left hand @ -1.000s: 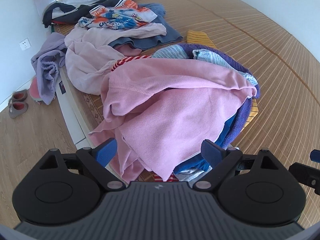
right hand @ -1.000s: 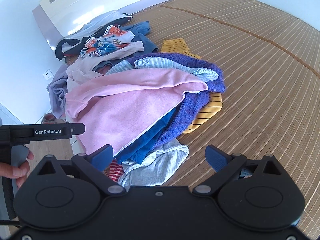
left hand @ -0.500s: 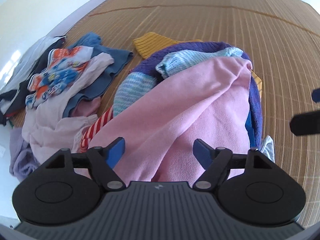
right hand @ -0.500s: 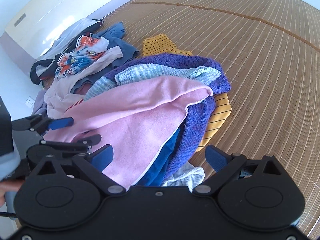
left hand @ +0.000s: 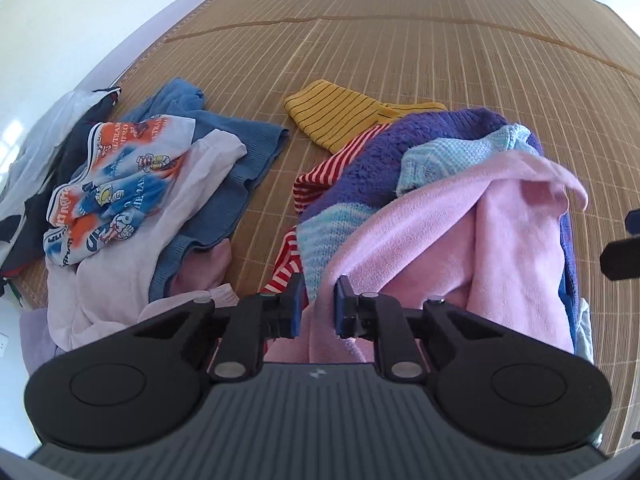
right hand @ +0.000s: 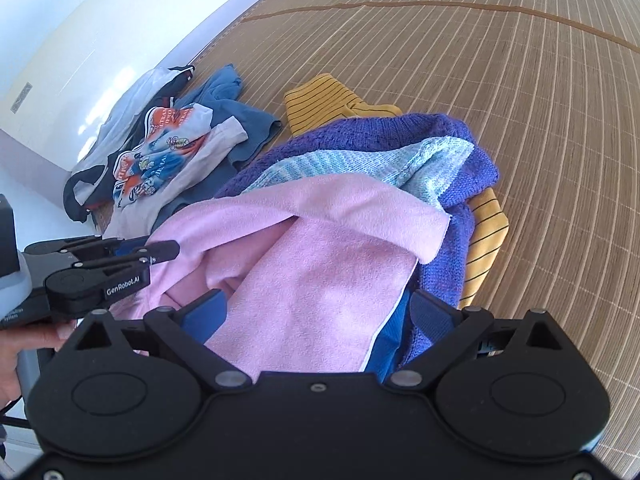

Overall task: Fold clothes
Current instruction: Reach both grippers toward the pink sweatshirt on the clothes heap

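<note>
Pink fleece garment (left hand: 432, 248) pinched by left gripper (left hand: 317, 304); right gripper (right hand: 316, 312) spread wide, ungrasping. Picking stage; next, grip far edge, lift clear.

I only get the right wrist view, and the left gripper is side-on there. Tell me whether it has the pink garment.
Observer: Yes. In the left wrist view, the left gripper is closed on a fold of the pink garment, with cloth pinched between its pads.
Operator: Report what sits next to that grip before I lift.
Observer: A red-and-white striped garment pokes out from under the purple sweater and runs down close to the gripper's left finger. Your view does not show it at all.
</note>
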Tool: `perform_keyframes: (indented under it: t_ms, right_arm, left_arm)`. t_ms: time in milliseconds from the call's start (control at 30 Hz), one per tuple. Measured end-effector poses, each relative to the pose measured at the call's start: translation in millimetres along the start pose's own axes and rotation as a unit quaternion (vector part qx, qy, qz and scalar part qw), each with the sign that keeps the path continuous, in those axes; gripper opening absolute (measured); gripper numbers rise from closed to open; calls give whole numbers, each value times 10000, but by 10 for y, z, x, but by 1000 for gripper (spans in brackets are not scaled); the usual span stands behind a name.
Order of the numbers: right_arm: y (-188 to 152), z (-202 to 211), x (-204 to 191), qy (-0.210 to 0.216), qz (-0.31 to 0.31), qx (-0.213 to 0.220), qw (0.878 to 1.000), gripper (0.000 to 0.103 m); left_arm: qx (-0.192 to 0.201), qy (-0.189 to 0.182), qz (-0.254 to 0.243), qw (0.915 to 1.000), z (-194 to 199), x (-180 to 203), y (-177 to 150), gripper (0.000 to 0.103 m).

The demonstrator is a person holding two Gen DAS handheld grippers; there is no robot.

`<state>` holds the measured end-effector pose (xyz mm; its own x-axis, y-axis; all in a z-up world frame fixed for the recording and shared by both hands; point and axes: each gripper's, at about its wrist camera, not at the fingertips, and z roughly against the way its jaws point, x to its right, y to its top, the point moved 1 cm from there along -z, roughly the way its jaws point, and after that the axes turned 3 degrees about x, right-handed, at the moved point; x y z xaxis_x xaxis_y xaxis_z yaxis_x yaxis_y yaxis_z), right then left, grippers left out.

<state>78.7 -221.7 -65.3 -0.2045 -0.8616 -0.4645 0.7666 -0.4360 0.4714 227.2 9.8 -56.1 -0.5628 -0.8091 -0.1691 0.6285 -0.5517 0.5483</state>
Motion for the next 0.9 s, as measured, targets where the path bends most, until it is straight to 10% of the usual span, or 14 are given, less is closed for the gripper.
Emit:
perform_keyframes:
  t_ms: [300, 667, 767, 900]
  right_arm:
    - [65, -203, -12, -813, 866, 157, 9928, 99]
    - [224, -710, -119, -220, 303, 93, 9993, 96]
    - [233, -833, -32, 1, -180, 65, 9998, 71]
    - [202, -806, 30, 245, -352, 96, 9990, 10]
  left_arm:
    - [285, 583, 124, 9978, -2, -236, -82, 19]
    - [68, 797, 252, 9965, 7, -405, -228, 19]
    - [49, 758, 320, 9966, 29, -384, -269, 19]
    - [82, 677, 305, 9972, 105, -323, -295, 18]
